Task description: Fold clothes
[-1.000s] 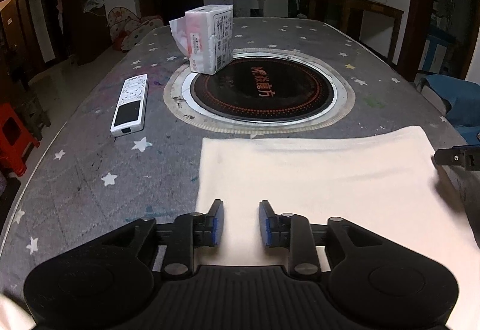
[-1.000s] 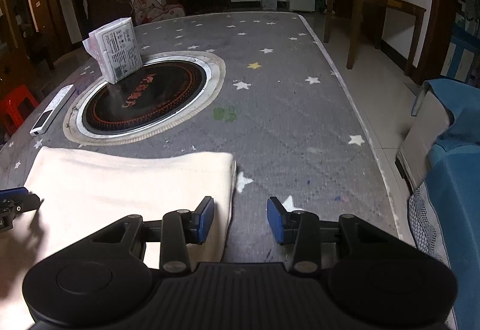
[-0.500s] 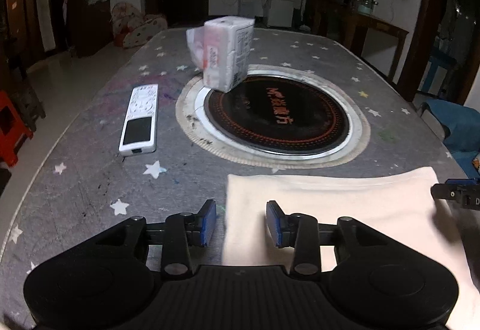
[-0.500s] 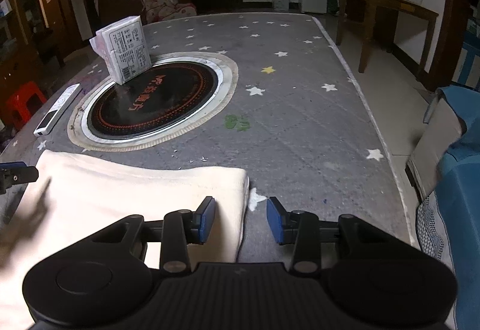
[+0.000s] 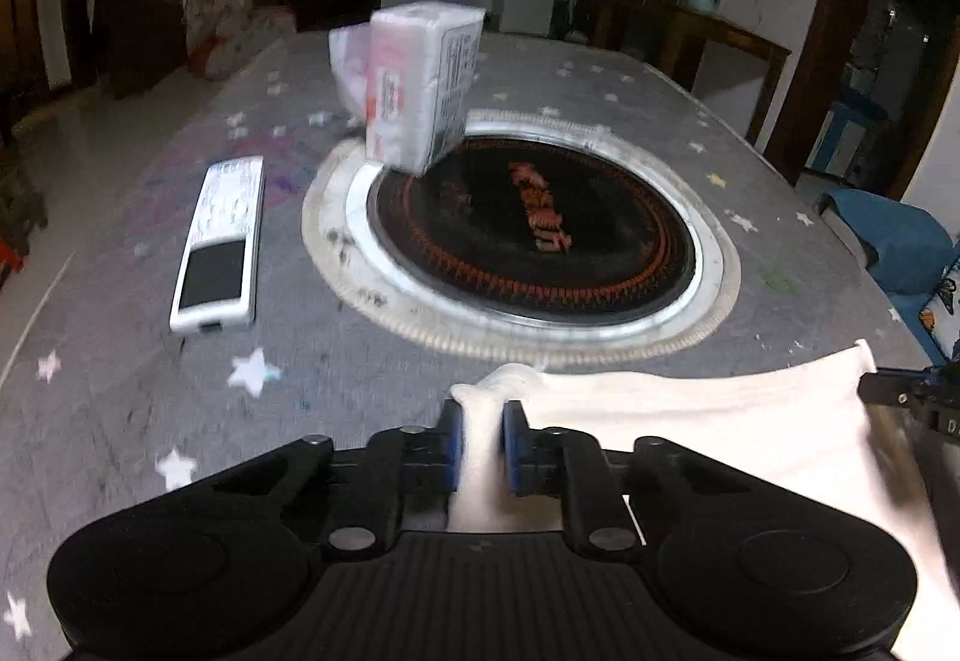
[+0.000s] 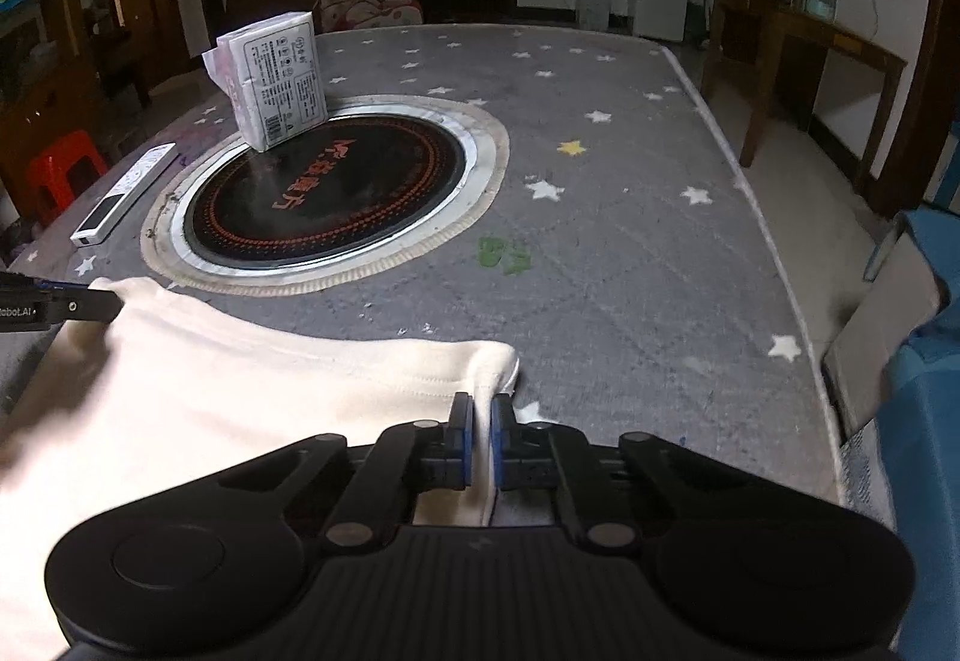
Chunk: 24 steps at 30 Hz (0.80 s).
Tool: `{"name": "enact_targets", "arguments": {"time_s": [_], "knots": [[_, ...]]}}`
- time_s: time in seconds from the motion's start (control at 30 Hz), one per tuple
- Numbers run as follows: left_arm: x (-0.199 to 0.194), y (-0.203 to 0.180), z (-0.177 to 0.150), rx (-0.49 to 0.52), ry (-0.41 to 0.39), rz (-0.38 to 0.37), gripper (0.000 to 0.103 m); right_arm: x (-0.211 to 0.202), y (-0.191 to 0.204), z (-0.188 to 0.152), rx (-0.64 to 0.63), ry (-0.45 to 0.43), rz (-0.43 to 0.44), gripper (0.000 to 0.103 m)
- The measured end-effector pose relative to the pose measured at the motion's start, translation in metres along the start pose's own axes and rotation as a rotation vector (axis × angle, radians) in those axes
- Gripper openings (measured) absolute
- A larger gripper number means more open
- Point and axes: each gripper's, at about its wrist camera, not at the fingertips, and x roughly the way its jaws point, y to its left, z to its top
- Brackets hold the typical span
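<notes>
Two far corners of one cream garment [image 6: 252, 391] were clamped, one per gripper. Order below runs largest item to smallest.

Table [image 6: 600, 253]: grey starred cover, round black cooktop [image 6: 324, 199] set in the middle. Nothing lay between cooktop and cloth edge.

Garment: spread flat on the near part of the table, just short of the cooktop ring. Its long axis was seen running left to right, across both grippers' line of sight. The far hem was stretched between the two grips and looked fairly taut, with a slight sag mid-span.

Left gripper [image 5: 482, 436]: fingers closed on the far-left corner, cloth bunched up between the blue pads [image 5: 453, 439]. Right gripper [image 6: 478, 436]: fingers closed on the far-right corner, a thin pinch of hem held between them. Each corner sat directly at its own gripper, so neither hand was nearer; the rest of the cloth lay behind and below the grips, toward the person.

Tissue pack [image 5: 420, 84]: standing at the far-left rim of the cooktop, well apart from the cloth. Remote [image 5: 219, 247]: left of the cooktop, apart from the left grip.

Judgement: the fold would probably be made along the long axis, far hem carried back over the near half. Both grips would need to be moved together to keep the hem straight. Left-wrist view was motion-blurred, so fine detail there could not be confirmed.
</notes>
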Motion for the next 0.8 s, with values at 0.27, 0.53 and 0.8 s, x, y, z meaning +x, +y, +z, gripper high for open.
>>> {"name": "enact_targets", "arguments": {"time_s": [0.27,0.53,0.8], "knots": [[0.003,0.002,0.006,0.032,-0.022,-0.013,0.021,0.007,0.002,0.011,-0.027,0.004,-0.066,0.012],[-0.049,0.006,-0.018,0.114,-0.006,-0.071,0.021,-0.037,0.027,-0.002,-0.156,0.024,0.044,0.020],[-0.115,-0.021,-0.092,0.235,0.042,-0.245,0.022,-0.092,0.100,-0.059,-0.333,0.090,0.271,0.020]]}}
